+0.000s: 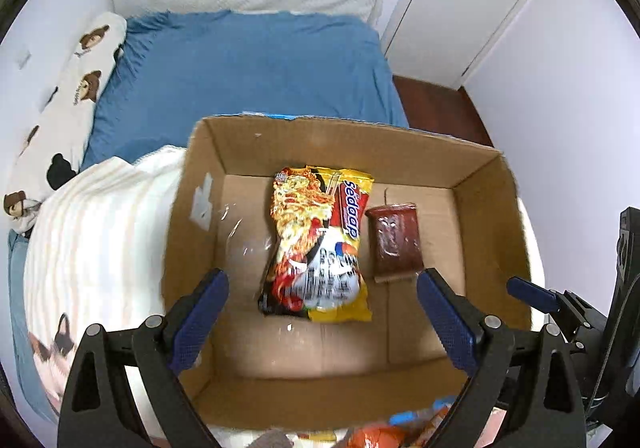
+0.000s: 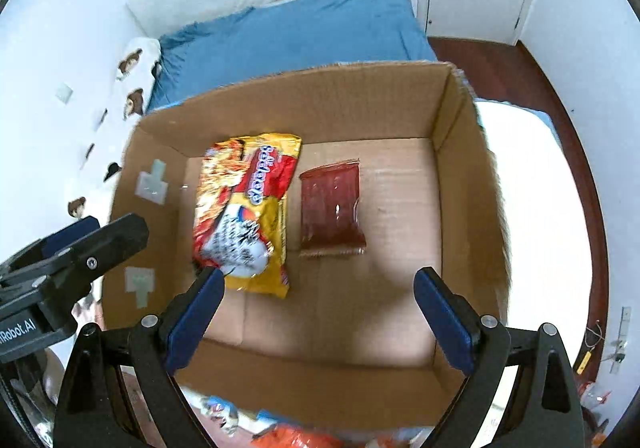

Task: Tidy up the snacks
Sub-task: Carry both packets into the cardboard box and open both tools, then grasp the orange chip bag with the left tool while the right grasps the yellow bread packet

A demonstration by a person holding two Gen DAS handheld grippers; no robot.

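Observation:
An open cardboard box (image 1: 320, 396) (image 2: 320, 392) stands on the bed below both grippers. On its floor lie a yellow-and-red noodle packet (image 1: 318, 244) (image 2: 246, 212) and, to its right, a dark red snack packet (image 1: 396, 242) (image 2: 332, 208). My left gripper (image 1: 322, 298) hangs open above the box with nothing between its blue pads. My right gripper (image 2: 318, 296) is open too and holds nothing; it shows at the right edge of the left wrist view (image 1: 532, 294). More snack packets, orange and blue (image 1: 404, 428) (image 2: 288, 432), lie just outside the box's near wall.
The box sits on a bed with a blue sheet (image 1: 248, 64) and a white striped blanket (image 1: 100, 240). A bear-print pillow (image 1: 68, 116) lies along the left wall. White wardrobe doors (image 1: 472, 4) and a dark wood floor (image 2: 516, 76) are at the right.

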